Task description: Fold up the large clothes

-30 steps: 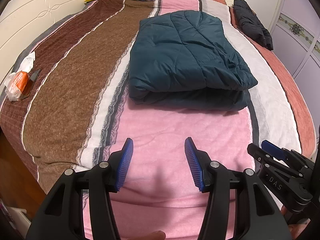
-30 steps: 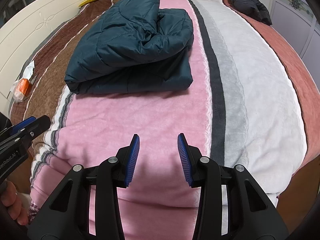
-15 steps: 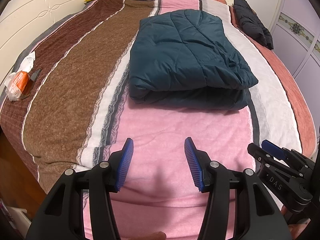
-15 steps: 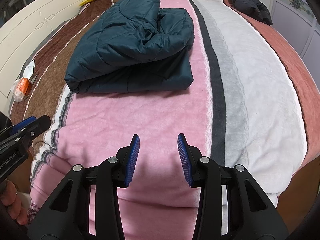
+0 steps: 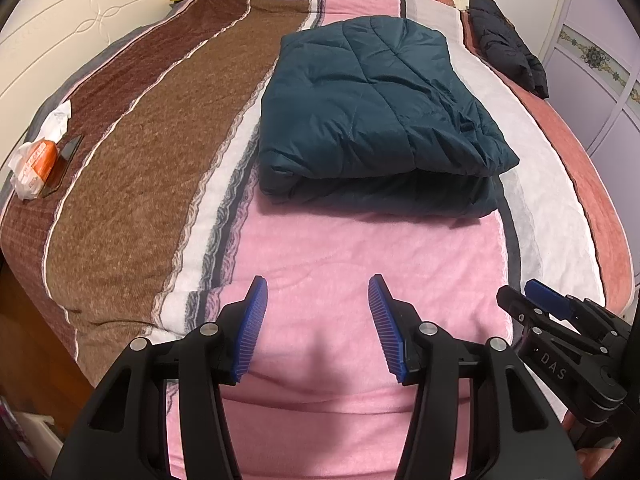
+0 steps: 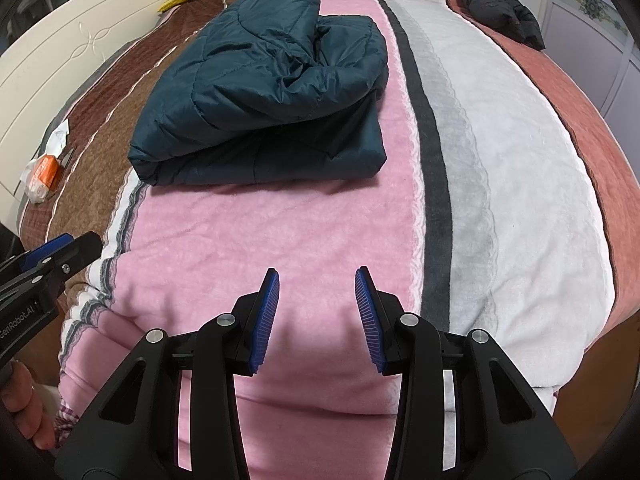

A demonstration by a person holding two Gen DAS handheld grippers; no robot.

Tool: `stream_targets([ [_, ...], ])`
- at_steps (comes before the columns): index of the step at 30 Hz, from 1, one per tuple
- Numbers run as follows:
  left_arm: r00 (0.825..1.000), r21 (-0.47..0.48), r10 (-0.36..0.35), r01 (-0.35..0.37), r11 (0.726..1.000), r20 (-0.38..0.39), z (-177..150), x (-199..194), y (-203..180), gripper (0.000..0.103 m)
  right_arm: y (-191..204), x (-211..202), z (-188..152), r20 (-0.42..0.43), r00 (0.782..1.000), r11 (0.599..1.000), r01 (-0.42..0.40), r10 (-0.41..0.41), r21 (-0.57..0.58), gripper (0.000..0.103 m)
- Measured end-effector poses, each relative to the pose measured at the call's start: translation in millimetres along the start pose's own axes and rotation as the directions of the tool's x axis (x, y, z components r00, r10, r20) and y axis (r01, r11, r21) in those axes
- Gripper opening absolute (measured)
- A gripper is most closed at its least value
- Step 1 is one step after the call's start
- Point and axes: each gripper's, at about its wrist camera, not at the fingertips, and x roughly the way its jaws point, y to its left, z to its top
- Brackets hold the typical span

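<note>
Left gripper (image 5: 317, 308) and right gripper (image 6: 317, 300) both hover with jaws apart and nothing between them above the pink stripe of the striped blanket (image 5: 360, 264), well short of the folded teal padded jacket (image 5: 372, 116) lying farther up the bed.

Right gripper (image 6: 316, 280) hangs over the pink stripe of the blanket (image 6: 520, 208), jaws apart, empty. Folded teal puffer jacket (image 6: 264, 92) lies beyond. Left gripper (image 6: 76, 246) at left edge.
</note>
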Motion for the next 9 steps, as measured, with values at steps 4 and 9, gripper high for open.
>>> stream_targets([
  [4, 1.000, 0.004, 0.002, -0.002, 1.000, -0.006, 0.7, 1.1, -0.2, 0.051, -0.2, 0.6, -0.7, -0.001, 1.000, 1.000, -0.001, 0.001, -0.001, 0.040],
  [9, 1.000, 0.001, -0.001, 0.001, 1.000, -0.013, 0.3, 1.4, -0.5, 0.051, -0.9, 1.7, -3.1, -0.002, 1.000, 1.000, -0.001, 0.001, 0.000, 0.040],
])
